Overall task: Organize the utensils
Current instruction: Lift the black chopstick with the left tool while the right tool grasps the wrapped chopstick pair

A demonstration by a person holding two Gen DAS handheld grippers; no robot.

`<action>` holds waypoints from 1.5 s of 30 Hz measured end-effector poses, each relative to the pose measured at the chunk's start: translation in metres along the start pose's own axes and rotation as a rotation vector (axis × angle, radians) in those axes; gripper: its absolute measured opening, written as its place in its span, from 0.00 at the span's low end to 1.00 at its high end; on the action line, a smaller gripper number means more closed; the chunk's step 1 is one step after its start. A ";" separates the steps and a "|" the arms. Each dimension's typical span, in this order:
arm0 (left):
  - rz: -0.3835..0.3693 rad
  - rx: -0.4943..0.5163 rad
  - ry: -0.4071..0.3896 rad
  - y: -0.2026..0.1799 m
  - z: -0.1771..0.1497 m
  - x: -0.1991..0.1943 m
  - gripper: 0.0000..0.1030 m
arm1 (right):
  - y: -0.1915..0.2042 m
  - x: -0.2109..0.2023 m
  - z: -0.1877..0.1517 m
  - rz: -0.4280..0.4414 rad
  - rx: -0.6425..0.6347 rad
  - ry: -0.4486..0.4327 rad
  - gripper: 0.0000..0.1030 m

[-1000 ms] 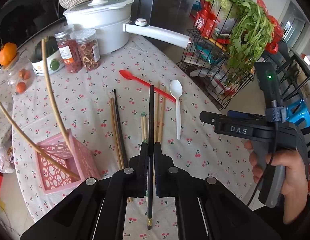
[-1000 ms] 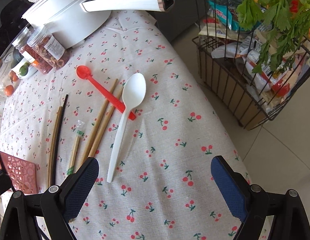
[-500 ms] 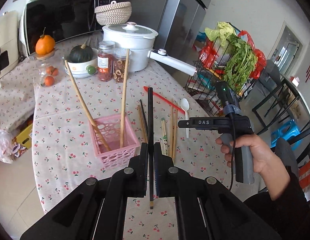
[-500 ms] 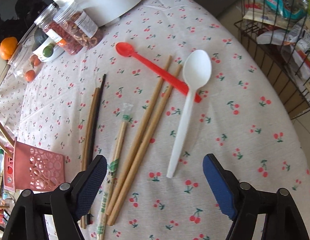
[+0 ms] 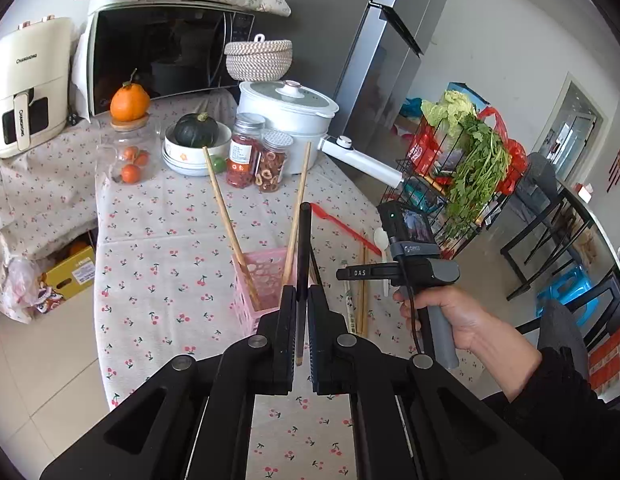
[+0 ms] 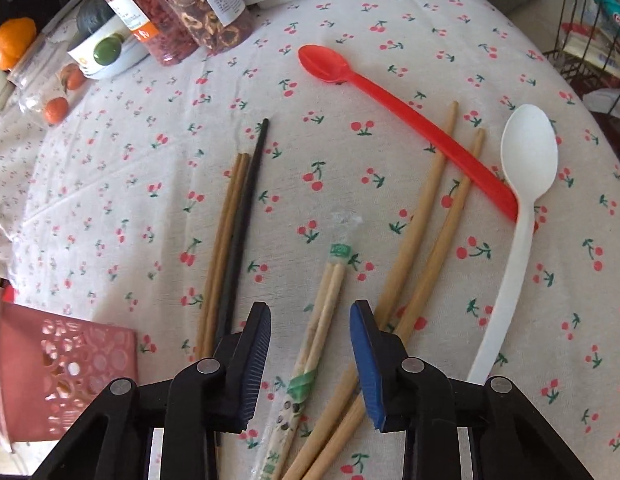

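My left gripper [image 5: 302, 300] is shut on a black chopstick [image 5: 302, 248] and holds it upright above the pink basket [image 5: 261, 276], which holds two wooden chopsticks [image 5: 225, 224]. My right gripper [image 6: 310, 344] is open, low over the table, its jaws on either side of a wrapped pair of chopsticks [image 6: 322, 312]. Left of it lie a black chopstick [image 6: 241, 216] and a brown pair [image 6: 221, 232]. Right of it lie two wooden chopsticks [image 6: 422, 216], a red spoon [image 6: 390, 100] and a white spoon [image 6: 522, 200]. The pink basket [image 6: 61, 364] is at the lower left.
At the table's back stand two jars [image 5: 253, 156], a bowl with a squash [image 5: 195, 140], a white pot [image 5: 289, 116] with a long handle and a glass jar under an orange [image 5: 129, 128]. A wire rack with greens [image 5: 466, 176] stands right of the table.
My left gripper has risen and pulled back with the black chopstick. My right gripper has moved down and forward over the wrapped chopsticks, and its jaws have narrowed.
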State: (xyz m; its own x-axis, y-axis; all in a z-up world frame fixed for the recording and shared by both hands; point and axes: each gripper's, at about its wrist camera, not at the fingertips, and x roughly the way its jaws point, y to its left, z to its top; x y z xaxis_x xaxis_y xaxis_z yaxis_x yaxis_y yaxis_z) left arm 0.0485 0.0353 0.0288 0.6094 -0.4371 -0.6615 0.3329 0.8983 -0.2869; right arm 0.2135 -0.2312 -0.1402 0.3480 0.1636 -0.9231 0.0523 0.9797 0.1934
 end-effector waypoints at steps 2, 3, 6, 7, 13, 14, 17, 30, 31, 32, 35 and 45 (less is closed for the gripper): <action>-0.002 -0.005 -0.004 0.002 0.000 -0.001 0.05 | 0.004 0.002 0.000 -0.025 -0.025 -0.016 0.32; -0.005 -0.007 -0.008 0.002 0.000 -0.001 0.05 | 0.006 0.003 0.000 -0.038 -0.042 -0.016 0.31; -0.017 -0.006 -0.028 0.000 0.001 -0.006 0.05 | 0.013 0.005 0.000 -0.071 -0.087 -0.029 0.15; -0.021 -0.003 -0.037 -0.001 0.001 -0.007 0.05 | 0.012 0.006 0.000 -0.068 -0.090 -0.033 0.12; -0.029 0.016 -0.083 -0.008 0.002 -0.018 0.05 | 0.010 -0.020 -0.007 0.013 -0.049 -0.086 0.04; -0.030 0.018 -0.090 -0.009 0.002 -0.020 0.05 | 0.009 -0.030 -0.008 0.027 -0.048 -0.113 0.04; -0.032 0.017 -0.117 -0.012 0.003 -0.026 0.05 | 0.005 -0.064 -0.015 0.087 -0.037 -0.199 0.04; 0.033 -0.006 -0.388 -0.019 0.016 -0.067 0.05 | -0.004 -0.189 -0.055 0.252 -0.011 -0.571 0.04; 0.053 0.010 -0.413 -0.021 0.017 -0.068 0.05 | -0.003 -0.195 -0.057 0.260 -0.014 -0.595 0.04; 0.073 0.026 -0.432 -0.022 0.017 -0.068 0.05 | -0.003 -0.201 -0.058 0.267 -0.015 -0.619 0.04; 0.102 0.038 -0.463 -0.022 0.020 -0.063 0.05 | 0.001 -0.212 -0.060 0.284 -0.019 -0.679 0.04; 0.132 -0.026 -0.496 -0.007 0.037 -0.030 0.05 | 0.028 -0.210 -0.051 0.320 -0.030 -0.746 0.04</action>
State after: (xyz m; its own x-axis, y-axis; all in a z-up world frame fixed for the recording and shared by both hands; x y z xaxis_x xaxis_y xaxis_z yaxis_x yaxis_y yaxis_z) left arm 0.0543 0.0404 0.0759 0.9152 -0.2832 -0.2867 0.2159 0.9453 -0.2446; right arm 0.0943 -0.2326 0.0417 0.8749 0.3264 -0.3579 -0.1768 0.9031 0.3913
